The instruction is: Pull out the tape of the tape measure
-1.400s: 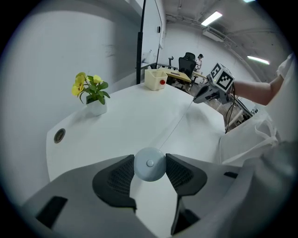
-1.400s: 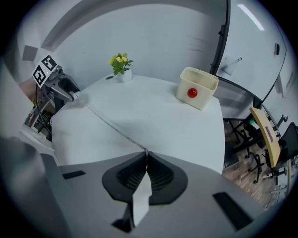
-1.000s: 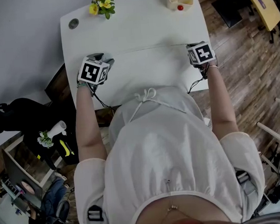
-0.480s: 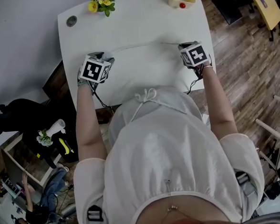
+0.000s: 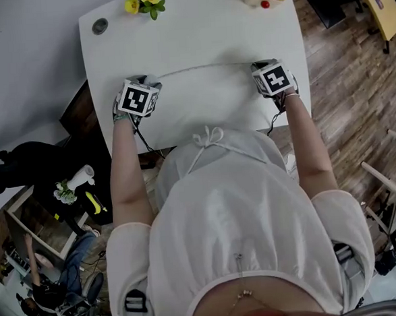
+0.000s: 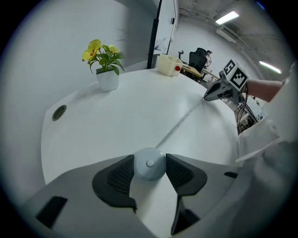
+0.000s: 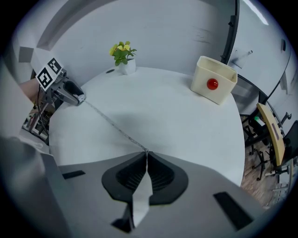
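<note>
2 gripper views alone show left tongs (image 6: 149, 159) clamping case (image 6: 149, 166), right tongs (image 7: 145, 155) pinching tape (image 7: 109, 122).

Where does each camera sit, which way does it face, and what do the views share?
Head view: on the person's head, facing steeply down at the table; shows torso, forearms, left gripper and right gripper.
Left gripper view: on the left gripper, facing across the table to the right gripper; shows its jaws clamping the tape measure and right forearm.
Right gripper view: on the right gripper, facing along the tape to the left gripper; shows its jaws shut on it.
Both gripper views share tape, flowers and box.
</note>
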A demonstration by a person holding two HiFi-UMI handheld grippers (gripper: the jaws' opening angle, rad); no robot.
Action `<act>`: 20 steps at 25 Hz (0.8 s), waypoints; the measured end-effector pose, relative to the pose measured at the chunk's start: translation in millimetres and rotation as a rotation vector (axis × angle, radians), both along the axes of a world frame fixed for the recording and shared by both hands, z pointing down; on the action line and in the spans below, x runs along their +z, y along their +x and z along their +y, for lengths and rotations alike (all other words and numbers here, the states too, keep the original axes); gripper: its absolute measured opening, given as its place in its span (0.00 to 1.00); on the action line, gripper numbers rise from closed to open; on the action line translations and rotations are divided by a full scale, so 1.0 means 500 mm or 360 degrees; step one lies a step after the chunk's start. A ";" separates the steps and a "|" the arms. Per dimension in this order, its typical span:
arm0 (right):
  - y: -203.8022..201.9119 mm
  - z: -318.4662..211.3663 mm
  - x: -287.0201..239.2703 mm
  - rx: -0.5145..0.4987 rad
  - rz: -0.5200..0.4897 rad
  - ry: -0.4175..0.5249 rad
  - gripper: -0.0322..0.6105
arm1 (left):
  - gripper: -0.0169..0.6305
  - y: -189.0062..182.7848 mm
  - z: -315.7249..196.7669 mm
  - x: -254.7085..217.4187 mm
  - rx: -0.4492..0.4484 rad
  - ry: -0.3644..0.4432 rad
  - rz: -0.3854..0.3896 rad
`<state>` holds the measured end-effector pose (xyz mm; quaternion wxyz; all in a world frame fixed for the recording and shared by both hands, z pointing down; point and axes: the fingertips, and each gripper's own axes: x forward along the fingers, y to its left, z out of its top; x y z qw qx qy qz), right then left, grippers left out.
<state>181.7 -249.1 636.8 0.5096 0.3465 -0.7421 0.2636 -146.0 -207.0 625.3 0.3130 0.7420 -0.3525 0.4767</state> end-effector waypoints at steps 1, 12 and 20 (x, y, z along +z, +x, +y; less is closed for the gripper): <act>-0.001 0.002 0.004 0.0002 0.0011 0.0004 0.08 | 0.38 -0.001 0.001 0.006 0.0004 0.0000 -0.0013; -0.005 0.002 0.009 0.0086 -0.0008 0.0013 0.07 | 0.38 -0.010 -0.004 0.012 -0.0028 0.0092 -0.0041; 0.033 -0.008 -0.002 0.0233 0.0080 0.0166 0.39 | 0.49 -0.029 0.001 0.007 -0.0173 0.0247 -0.0010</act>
